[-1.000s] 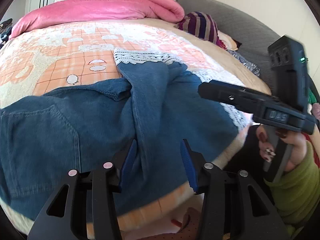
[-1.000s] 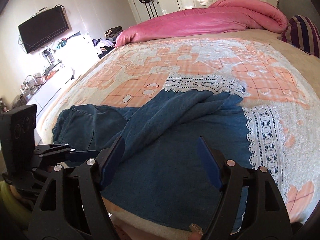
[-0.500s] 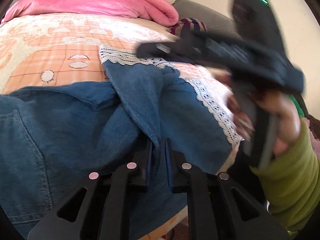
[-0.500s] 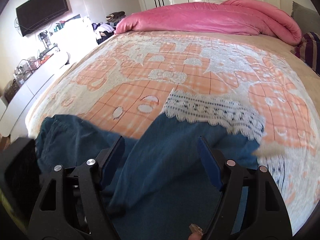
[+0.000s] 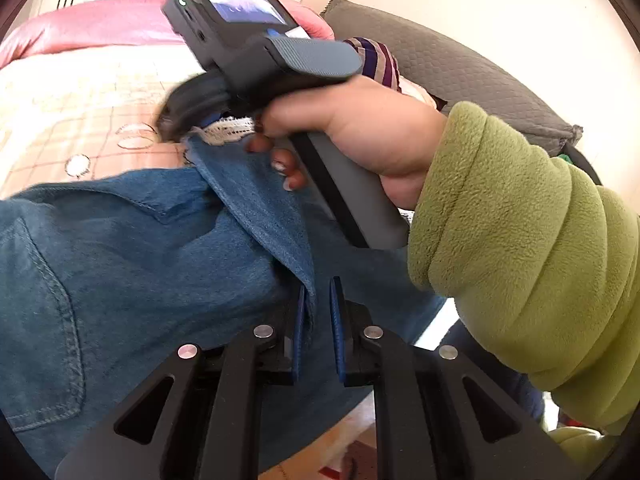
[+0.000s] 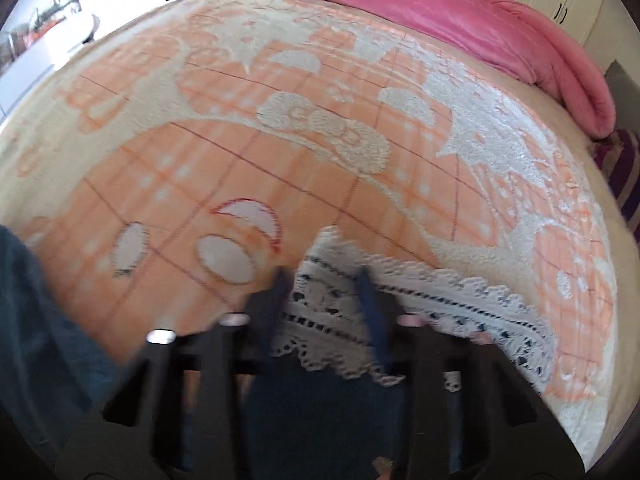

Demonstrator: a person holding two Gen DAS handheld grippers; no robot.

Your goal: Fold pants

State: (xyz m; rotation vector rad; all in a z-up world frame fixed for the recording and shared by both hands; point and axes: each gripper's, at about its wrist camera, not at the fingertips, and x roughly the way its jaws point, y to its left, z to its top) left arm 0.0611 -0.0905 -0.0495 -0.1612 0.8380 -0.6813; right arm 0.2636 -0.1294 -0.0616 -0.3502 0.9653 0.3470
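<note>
Both claws low over pants (image 5: 120, 272): left claw (image 5: 318, 292) pinching denim fold; right claw (image 6: 324, 280) half-spread astride lace hem (image 6: 400, 320).

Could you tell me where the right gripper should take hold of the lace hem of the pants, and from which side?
Grip the lace hem at its near corner, where it lifts off the blanket and the right gripper already straddles it. Come in low from the denim side, along the leg, so both fingers close across the thin edge. The left gripper pinches the raised denim fold, keeping that leg taut.
</note>
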